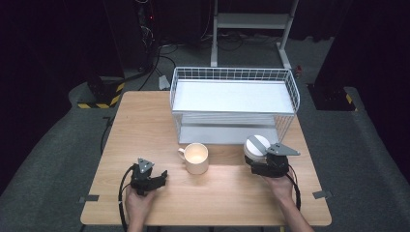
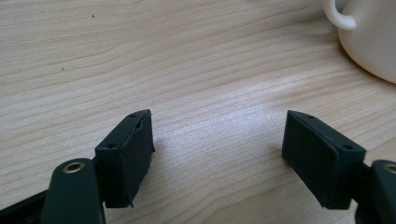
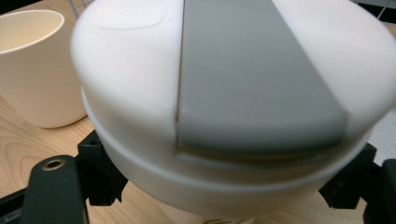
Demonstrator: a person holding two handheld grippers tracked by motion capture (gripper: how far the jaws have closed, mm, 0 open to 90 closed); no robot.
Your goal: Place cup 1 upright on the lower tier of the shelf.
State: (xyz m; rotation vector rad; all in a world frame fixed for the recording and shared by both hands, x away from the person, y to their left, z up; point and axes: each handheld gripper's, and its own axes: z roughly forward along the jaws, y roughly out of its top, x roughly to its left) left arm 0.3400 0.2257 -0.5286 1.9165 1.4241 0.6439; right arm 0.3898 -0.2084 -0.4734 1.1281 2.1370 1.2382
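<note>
**At the counter's right: lidded cup in the jaws**

Toward four o'clock on the counter (image 1: 145, 121), the right gripper (image 1: 263, 162) has its jaws clamped on a white lidded cup (image 3: 233, 107) with a grey band across its top. At the centre stands a cream mug (image 1: 196, 158), before the wire basket (image 1: 232, 75). At seven o'clock, the left gripper (image 2: 217, 140) rests with jaws apart, holding nothing.

1 cream mug (image 1: 196, 158), 1 white lidded container w/ grey stripe (image 1: 255, 146), 1 wire basket (image 1: 234, 73), 2 grippers (image 1: 160, 178) (image 1: 255, 164)
</note>
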